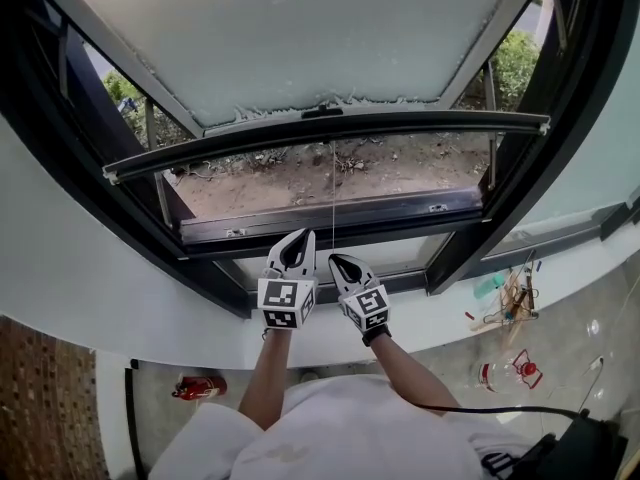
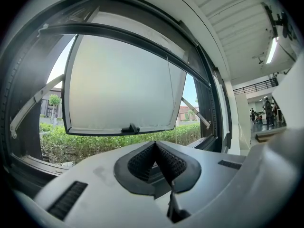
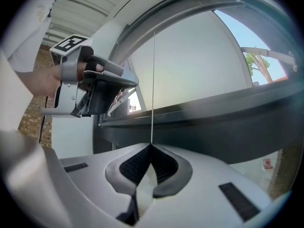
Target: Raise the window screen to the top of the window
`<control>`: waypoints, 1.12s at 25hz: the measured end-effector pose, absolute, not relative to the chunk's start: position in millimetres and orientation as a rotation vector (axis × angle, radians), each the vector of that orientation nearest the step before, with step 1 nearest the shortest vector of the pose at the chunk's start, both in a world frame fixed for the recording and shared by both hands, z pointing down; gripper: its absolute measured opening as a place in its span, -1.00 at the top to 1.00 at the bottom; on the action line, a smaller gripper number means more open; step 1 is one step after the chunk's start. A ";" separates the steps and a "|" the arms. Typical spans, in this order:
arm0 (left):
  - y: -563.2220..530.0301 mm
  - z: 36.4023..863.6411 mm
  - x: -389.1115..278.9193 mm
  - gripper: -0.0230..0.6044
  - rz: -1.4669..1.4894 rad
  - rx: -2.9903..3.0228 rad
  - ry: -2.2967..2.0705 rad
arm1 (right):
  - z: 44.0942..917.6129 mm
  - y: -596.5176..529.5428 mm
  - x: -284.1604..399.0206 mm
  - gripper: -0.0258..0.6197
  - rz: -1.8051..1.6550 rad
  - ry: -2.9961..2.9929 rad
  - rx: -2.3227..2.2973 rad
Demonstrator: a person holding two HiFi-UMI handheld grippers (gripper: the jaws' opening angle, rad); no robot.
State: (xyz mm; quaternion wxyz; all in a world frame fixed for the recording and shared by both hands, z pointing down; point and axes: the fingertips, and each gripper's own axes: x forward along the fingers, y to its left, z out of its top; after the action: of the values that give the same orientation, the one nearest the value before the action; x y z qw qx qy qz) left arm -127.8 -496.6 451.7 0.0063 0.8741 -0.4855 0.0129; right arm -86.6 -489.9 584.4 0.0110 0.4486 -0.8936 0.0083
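Observation:
The window screen's dark pull bar [image 1: 330, 133] spans the open window below the frosted sash [image 1: 300, 38]. A thin cord [image 1: 333, 193] hangs from the bar's middle down to my right gripper [image 1: 335, 260], which is shut on it. In the right gripper view the cord [image 3: 153, 89] runs straight up from the closed tips of the right gripper [image 3: 151, 146]. My left gripper [image 1: 301, 236] sits just left of the right one, shut with nothing in it. In the left gripper view the left gripper [image 2: 155, 144] points level at the sash, with the bar [image 2: 123, 37] above and the cord [image 2: 171, 99] to the right.
The lower window frame [image 1: 330, 218] lies just beyond both grippers. On the floor below are a red fire extinguisher [image 1: 200, 386], a heap of tools [image 1: 510, 303] and a clear bottle [image 1: 505, 373]. Bushes and bare soil show outside.

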 end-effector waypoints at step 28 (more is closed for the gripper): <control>-497.5 438.1 -141.4 0.92 -0.031 2.706 -1.563 | 388.0 -469.0 -73.0 0.92 -0.183 -3.258 1.520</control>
State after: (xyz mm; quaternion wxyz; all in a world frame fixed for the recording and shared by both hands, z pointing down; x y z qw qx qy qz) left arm -141.4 -497.5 438.1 0.0084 0.8659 -0.5001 -0.0100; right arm -73.0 -469.0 388.0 -0.2272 0.4111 -0.8814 -0.0496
